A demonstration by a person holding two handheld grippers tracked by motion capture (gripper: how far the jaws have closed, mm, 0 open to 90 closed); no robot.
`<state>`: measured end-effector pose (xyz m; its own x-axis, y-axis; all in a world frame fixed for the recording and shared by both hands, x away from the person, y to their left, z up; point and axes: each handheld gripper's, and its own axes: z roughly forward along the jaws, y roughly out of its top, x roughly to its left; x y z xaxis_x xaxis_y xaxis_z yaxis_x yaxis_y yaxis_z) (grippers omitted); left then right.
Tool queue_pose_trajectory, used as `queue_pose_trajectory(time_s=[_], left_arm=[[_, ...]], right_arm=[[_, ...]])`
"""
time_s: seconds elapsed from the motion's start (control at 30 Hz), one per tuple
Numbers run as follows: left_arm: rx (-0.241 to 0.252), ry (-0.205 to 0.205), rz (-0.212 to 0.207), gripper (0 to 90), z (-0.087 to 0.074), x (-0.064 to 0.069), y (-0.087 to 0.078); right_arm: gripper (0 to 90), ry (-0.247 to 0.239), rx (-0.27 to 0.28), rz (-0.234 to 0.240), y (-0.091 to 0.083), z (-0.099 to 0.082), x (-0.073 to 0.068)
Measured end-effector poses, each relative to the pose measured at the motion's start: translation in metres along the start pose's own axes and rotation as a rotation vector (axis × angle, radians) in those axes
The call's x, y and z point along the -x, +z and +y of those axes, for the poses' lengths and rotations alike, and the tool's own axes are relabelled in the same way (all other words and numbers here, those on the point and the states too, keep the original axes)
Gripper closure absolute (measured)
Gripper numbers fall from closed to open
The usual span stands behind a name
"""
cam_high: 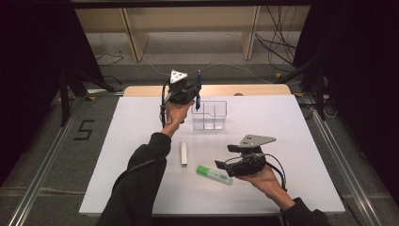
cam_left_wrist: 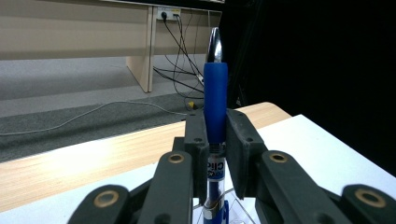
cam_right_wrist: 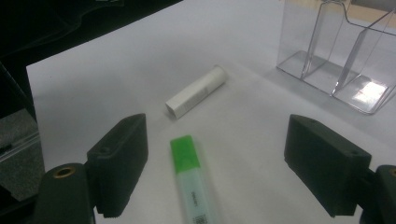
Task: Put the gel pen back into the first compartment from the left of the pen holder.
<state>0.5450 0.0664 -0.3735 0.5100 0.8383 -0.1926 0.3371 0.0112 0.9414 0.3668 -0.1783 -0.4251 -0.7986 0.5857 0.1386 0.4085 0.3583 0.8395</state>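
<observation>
The left gripper (cam_high: 196, 94) was raised over the far-left side of the clear organizer (cam_high: 210, 115), jaws clamped on an upright blue pen (cam_left_wrist: 215, 107). The right gripper (cam_high: 225, 156) hung near-right, jaws wide apart, over the green highlighter (cam_right_wrist: 191, 179)

Overhead light falls evenly on the white worktop (cam_high: 291, 141), while the surroundings stay dark. Glare marks the clear organiser (cam_right_wrist: 364, 91); the green highlighter (cam_right_wrist: 191, 182) near the right hand-held gripper (cam_right_wrist: 217, 163) is slightly blurred.
</observation>
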Motion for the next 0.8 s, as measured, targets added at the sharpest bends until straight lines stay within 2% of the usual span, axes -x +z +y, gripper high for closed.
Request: queue_pose_trajectory(time_s=[0.43, 0.8], left_arm=[[-0.017, 0.001, 0.012, 79.0, -0.008, -0.001, 0.004], [-0.059, 0.006, 0.023, 78.6, -0.018, -0.002, 0.006]], right_arm=[[22.5, 0.0, -0.002, 0.001, 0.0, -0.001, 0.0], [22.5, 0.0, -0.003, 0.0, 0.0, -0.001, 0.0]])
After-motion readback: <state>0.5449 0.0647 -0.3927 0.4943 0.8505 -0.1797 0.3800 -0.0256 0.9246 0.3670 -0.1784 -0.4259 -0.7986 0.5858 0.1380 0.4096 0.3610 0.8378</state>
